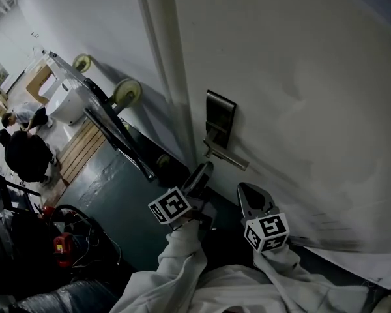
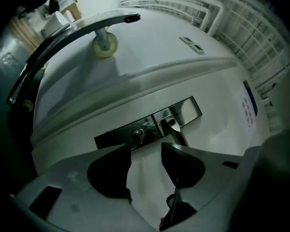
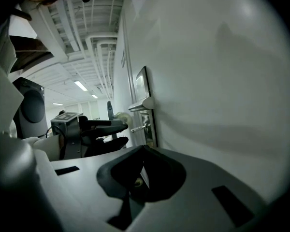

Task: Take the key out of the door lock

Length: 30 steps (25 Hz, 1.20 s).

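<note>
Faces a white door (image 1: pixel 300 77) fitted with a dark metal lock plate (image 1: pixel 219 115) and a lever handle (image 1: pixel 229 157) jutting from it. Finds the key (image 2: pixel 139 135) seated in the keyhole of that plate, below the lever's root, its shaft sticking straight out from the door face.

Holds the left gripper (image 2: pixel 146 151) toward the plate, jaws spread wide with only bare door showing between them. Places their tips just short of the key's outer end in the right gripper view; cannot tell there whether the upper jaw touches it.

Holds the right gripper (image 3: pixel 141 167) beside the left one, on its right and close to the door face, under the free end of the lever. Has those jaws brought together, with nothing clearly gripped between them. Shows both marker cubes above white sleeves (image 1: pixel 182 272) at the bottom of the head view.

Takes in, left of the door, a black-framed trolley (image 1: pixel 117 135) with pale wheels leaning near the wall, a slatted wooden pallet (image 1: pixel 85 145) on the dark floor (image 1: pixel 111 194), and a person in dark clothes (image 1: pixel 26 155) near the far left edge.
</note>
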Each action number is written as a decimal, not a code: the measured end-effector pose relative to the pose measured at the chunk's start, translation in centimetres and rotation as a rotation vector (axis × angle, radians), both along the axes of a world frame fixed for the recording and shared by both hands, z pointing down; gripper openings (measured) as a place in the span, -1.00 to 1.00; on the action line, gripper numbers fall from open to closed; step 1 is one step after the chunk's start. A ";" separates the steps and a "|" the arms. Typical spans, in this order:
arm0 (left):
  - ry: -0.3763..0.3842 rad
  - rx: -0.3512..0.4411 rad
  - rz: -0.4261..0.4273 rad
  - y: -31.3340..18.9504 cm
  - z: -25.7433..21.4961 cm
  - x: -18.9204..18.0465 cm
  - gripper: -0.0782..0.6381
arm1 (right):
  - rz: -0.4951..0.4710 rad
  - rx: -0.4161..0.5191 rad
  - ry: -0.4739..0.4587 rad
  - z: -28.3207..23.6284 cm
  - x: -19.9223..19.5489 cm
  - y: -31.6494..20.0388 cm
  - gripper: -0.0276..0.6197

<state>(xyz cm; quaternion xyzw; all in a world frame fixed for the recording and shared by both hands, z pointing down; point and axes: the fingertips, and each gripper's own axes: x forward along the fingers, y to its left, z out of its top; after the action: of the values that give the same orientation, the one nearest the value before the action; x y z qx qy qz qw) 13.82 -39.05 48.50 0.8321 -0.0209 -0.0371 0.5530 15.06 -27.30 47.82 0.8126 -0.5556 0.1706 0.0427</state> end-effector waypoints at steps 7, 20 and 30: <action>0.029 -0.135 -0.039 -1.7 1.3 2.5 -0.29 | 0.006 -0.017 0.001 0.2 1.2 0.3 -0.75; 0.089 -0.189 -0.004 -2.5 0.7 4.7 -0.69 | -0.009 -0.038 0.013 0.2 1.7 -0.7 -0.76; 0.068 -0.243 -0.005 -2.5 1.1 4.5 -0.71 | -0.037 -0.043 0.013 0.2 1.0 -1.3 -0.75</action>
<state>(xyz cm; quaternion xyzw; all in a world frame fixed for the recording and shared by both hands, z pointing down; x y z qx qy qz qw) 18.28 -41.56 49.59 0.7572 -0.0088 -0.0638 0.6500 16.05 -28.61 47.98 0.8021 -0.5665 0.1768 0.0670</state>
